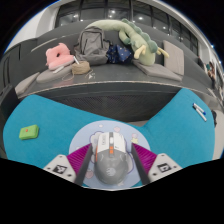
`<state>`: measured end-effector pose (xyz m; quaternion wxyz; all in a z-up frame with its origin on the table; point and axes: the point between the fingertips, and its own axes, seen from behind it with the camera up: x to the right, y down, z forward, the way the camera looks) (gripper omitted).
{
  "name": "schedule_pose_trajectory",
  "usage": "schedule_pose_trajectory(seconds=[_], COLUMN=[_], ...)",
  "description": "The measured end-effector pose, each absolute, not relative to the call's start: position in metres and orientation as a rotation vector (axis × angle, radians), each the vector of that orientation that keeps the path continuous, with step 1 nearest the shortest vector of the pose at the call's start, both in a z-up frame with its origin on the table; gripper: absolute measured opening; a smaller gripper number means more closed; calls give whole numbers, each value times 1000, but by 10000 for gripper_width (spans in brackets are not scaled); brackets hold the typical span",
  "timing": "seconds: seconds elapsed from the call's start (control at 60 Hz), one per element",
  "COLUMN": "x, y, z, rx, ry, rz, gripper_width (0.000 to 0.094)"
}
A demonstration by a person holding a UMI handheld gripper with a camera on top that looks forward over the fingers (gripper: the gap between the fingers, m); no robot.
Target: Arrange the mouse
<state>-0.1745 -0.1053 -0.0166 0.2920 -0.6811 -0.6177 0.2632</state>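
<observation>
A dark table (120, 85) is stretching out beyond the claw, and on it a broad teal mat (100, 112) is spreading from right under the fingers outward to both sides. Far past the mat, at the table's back, a pile of soft things is lying: a grey bag (93, 44), a pale green plush toy (140, 42) draping beside it, and a pink plush (60, 55) sitting further to the left.

The claw (110, 160) is pointing forward over the mat with its fingers spread. A silver-grey mouse (109, 152) with an orange wheel is sitting between them, resting on the mat, its nose pointing away from the claw. The magenta pads (146, 157) are flanking its sides closely; whether they are pressing on it cannot be told.

Off to the left of the fingers, well apart from the mouse, a small green block (28, 132) is lying on the mat.
</observation>
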Motion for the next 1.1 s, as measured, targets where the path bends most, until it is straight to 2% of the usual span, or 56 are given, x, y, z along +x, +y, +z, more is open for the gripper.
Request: schedule_pose_trajectory(seconds=[0.033, 0.133, 0.233, 0.333, 0.483, 0.7, 0.933, 1.1], x=[-173, -160, -134, -92, -19, 57, 92, 108], y=[-99, -101, -91, -78, -63, -32, -9, -19], z=[-13, 10, 54, 97, 136, 151, 141, 131], rx=[-1805, -1829, -1788, -1752, -1803, -1803, -1827, -1835], ry=[-1637, -1636, -1648, -1659, -1671, -1682, -1679, -1740], rz=[675, 704, 706, 683, 708, 653, 619, 614], gripper_width=[864, 858, 853, 852, 850, 852, 853, 850])
